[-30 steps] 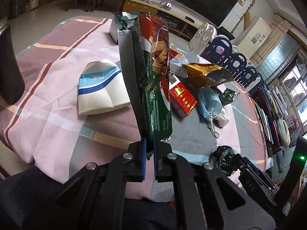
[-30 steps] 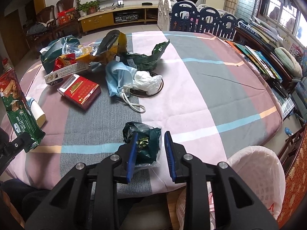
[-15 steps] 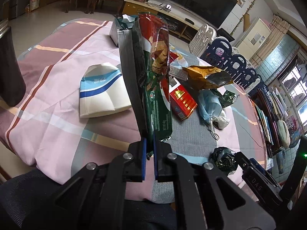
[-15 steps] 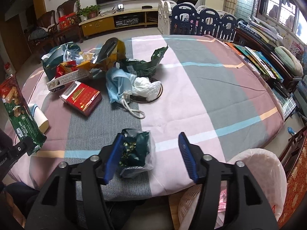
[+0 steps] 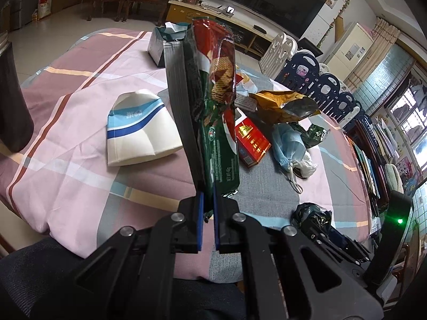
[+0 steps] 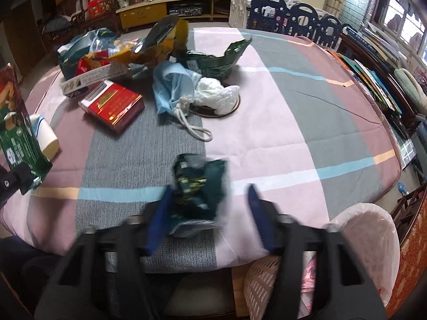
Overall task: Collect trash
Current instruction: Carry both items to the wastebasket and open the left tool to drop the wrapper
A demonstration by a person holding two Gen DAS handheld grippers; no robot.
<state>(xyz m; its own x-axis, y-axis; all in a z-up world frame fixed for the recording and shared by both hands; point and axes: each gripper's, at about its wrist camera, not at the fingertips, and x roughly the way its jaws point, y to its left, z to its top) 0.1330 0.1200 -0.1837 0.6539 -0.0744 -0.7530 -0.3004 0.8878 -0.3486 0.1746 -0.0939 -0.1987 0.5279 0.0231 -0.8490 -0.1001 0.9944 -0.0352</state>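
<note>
Where the left wrist view looks along its fingers, left hand-held gripper (image 5: pixel 208 221) pressed nearly together, pinching the bottom edge of a tall green and red biscuit wrapper (image 5: pixel 217 106). Wrapper held upright above the near edge of the counter (image 5: pixel 66 176), which is covered by a pink, grey and maroon checked cloth. Behind the wrapper, lying on the cloth: a white paper cup with blue bands (image 5: pixel 140 129) on its side to the left, a red carton (image 5: pixel 250 142) just right of the wrapper, a crumpled gold foil bag (image 5: pixel 285 104) beyond the carton, and a light blue face mask (image 5: pixel 288 144) next to white crumpled paper.

In the right wrist view, right hand-held gripper (image 6: pixel 208 209) spread wide, blurred by motion. Between its blue fingers (image 6: pixel 157 216), close against the left finger and clear of the right one, a crumpled dark green wrapper (image 6: pixel 200 186) sitting on the cloth near the counter's front edge. Cannot tell through the blur whether the left finger touches it. Farther back, the red carton, the blue mask with its white loops, and a torn dark green bag (image 6: pixel 218 58). Below the counter's edge at lower right, a waste basket lined with a pale plastic bag (image 6: pixel 365 229).
</note>
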